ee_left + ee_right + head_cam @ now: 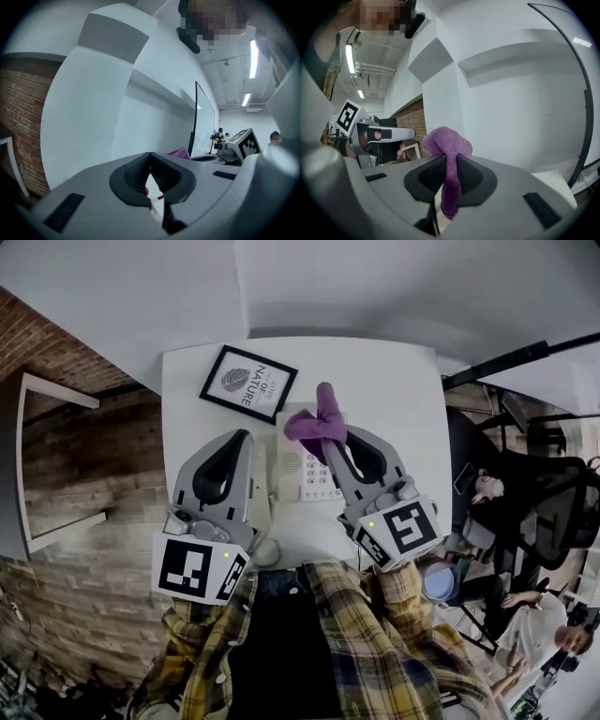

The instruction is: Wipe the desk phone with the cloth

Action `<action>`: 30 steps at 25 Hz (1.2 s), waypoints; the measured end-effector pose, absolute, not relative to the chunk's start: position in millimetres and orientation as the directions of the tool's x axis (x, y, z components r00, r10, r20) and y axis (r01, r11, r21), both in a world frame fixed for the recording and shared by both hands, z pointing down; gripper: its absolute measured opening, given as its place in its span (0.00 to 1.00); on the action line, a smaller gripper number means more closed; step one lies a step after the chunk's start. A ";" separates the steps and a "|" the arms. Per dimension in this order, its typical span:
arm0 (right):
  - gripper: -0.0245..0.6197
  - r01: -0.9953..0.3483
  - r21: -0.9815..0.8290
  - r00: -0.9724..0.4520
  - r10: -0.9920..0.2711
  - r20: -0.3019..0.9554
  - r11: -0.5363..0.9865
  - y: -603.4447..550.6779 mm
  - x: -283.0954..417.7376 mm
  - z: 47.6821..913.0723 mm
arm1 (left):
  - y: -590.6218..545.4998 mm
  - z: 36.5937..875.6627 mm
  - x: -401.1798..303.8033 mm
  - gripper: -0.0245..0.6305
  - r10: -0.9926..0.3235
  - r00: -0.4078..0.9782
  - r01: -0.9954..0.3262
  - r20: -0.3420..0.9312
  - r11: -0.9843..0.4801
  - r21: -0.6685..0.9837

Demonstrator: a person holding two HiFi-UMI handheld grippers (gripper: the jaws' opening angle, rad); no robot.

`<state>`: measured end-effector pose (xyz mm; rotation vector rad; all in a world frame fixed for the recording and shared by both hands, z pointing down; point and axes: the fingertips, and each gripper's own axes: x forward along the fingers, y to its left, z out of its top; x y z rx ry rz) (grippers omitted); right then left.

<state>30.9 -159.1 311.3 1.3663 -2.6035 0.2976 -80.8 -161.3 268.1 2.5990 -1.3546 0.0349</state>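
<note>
Desk phone [305, 470] on table [394, 390]; framed picture [248, 383] behind-left; cloth [319, 423] over phone.

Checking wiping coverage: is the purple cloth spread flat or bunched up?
Bunched. The cloth is pinched into a narrow fold between the right gripper's shut jaws, its free end a rounded lump.

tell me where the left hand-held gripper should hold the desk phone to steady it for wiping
Probably the left edge of the desk phone, coming from the left: that side faces the left hand-held gripper, whose jaws are shut and would need opening. The right hand-held gripper holds the cloth over the phone's far end, so the left side is free.
</note>
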 end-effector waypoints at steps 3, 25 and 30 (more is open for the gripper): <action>0.13 -0.819 -0.089 -0.568 -0.777 0.270 0.567 -161.3 33.6 316.7 | -161.2 271.4 -80.1 0.06 -0.815 0.566 -0.820 0.124 -0.543 0.180; 0.13 -0.696 -0.016 -0.597 -0.565 0.570 0.718 -205.5 5.9 453.1 | -155.5 300.2 -98.6 0.06 -0.860 0.478 -0.874 0.181 -0.444 0.200; 0.13 -0.680 0.035 -0.538 -0.531 0.655 0.732 -208.5 6.1 486.4 | -154.5 301.7 -96.7 0.06 -0.854 0.485 -0.870 0.188 -0.450 0.202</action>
